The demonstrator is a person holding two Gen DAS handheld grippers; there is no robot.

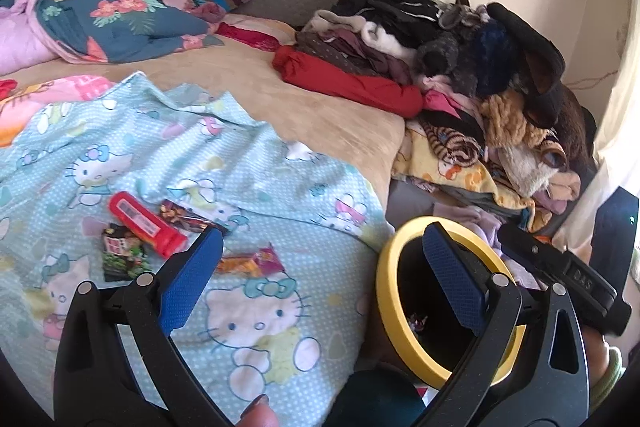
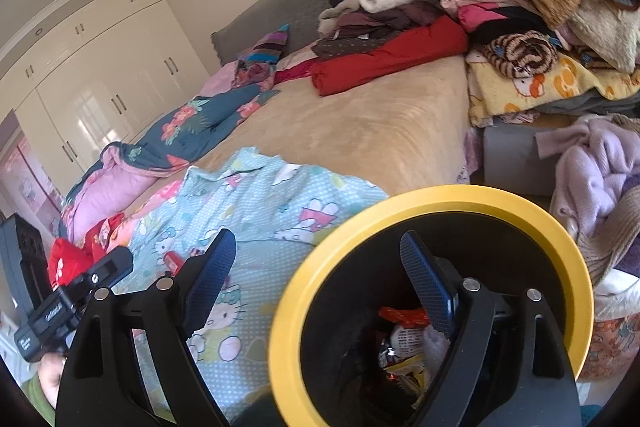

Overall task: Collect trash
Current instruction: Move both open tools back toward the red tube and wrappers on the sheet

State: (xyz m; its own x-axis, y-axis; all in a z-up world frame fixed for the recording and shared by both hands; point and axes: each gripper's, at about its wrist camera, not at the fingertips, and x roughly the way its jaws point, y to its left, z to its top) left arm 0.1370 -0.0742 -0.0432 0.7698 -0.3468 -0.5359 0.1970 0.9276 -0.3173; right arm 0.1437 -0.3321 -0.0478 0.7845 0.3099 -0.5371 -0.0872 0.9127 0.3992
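Several pieces of trash lie on a Hello Kitty blanket (image 1: 256, 163): a red tube (image 1: 146, 223), two dark wrappers (image 1: 120, 251) (image 1: 188, 217) and an orange-pink wrapper (image 1: 252, 261). My left gripper (image 1: 320, 263) is open above the blanket's near edge with nothing between its blue pads (image 1: 192, 267), and the wrappers lie just beyond its left finger. A black bin with a yellow rim (image 2: 440, 197) stands beside the bed and holds crumpled wrappers (image 2: 404, 339). My right gripper (image 2: 320, 271) is open and holds nothing, its right finger over the bin's mouth.
A tall pile of clothes and plush blankets (image 1: 460, 59) covers the bed's right side. A floral quilt (image 1: 120, 23) lies at the far left. More laundry (image 2: 600, 167) sits right of the bin. White wardrobes (image 2: 100, 87) line the far wall.
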